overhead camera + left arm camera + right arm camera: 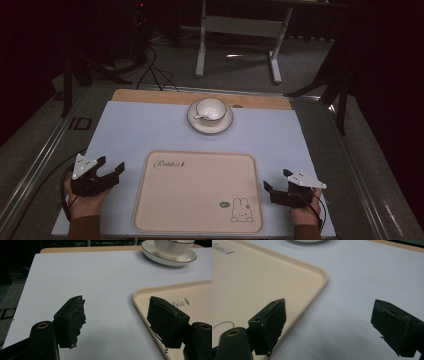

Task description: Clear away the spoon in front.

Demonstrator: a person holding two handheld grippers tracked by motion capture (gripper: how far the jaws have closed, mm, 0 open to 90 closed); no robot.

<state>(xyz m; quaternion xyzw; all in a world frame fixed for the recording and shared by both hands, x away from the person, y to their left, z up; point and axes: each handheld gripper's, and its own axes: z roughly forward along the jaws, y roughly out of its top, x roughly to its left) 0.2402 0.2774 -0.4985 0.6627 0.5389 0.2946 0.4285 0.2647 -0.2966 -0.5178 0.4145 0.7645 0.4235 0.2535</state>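
Cream tray [197,192] lies flat on the counter [150,130] between both hands, likely staged as the landing spot; cup [210,108] on its saucer [200,127] sits well beyond the far edge. Left tongs [113,167] and right tongs [276,184] flank the tray, both spread wide, pinching nothing, presumably poised to reach forward

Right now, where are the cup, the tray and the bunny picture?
cup [210,108], high view, on its white side wall.
tray [195,192], high view, on its bare cream middle.
bunny picture [241,210], high view, on the rabbit's body.
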